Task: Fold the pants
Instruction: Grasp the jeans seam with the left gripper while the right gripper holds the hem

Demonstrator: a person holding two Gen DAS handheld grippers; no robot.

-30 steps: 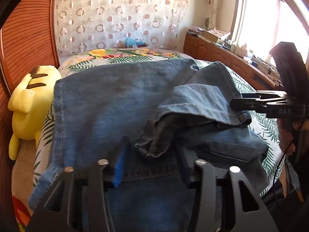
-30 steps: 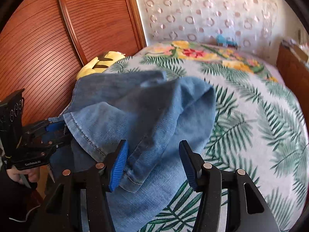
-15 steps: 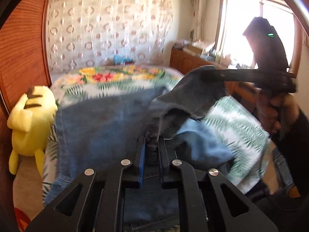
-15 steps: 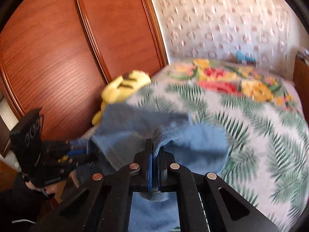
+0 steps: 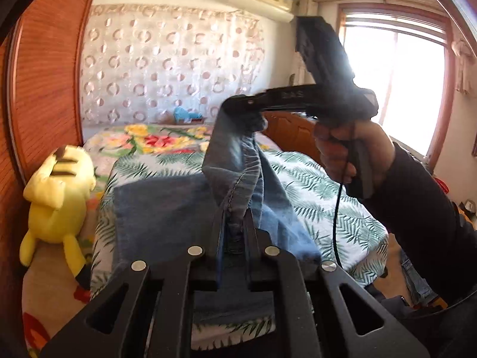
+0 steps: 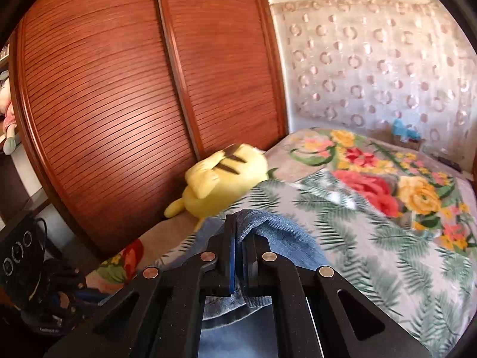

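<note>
Blue denim pants (image 5: 167, 208) lie partly on the leaf-print bed, their near end lifted. My left gripper (image 5: 234, 226) is shut on a hemmed fold of the denim. In the left wrist view my right gripper (image 5: 238, 106), held by a hand in a dark sleeve, is raised above the bed and pinches another part of the pants, which hang from it as a taut strip. The right wrist view shows that gripper (image 6: 240, 235) shut on a fold of denim (image 6: 277, 232), with the cloth draping below the fingers.
A yellow plush toy (image 5: 56, 200) lies at the bed's left edge by the wooden wardrobe doors (image 6: 119, 89). A floral blanket (image 6: 372, 185) covers the far bed. A wooden dresser (image 5: 286, 128) and a bright window (image 5: 393, 89) are to the right.
Both grippers went from open around the denim to shut on it, then rose, lifting the pants off the bed. The right one climbed higher.
</note>
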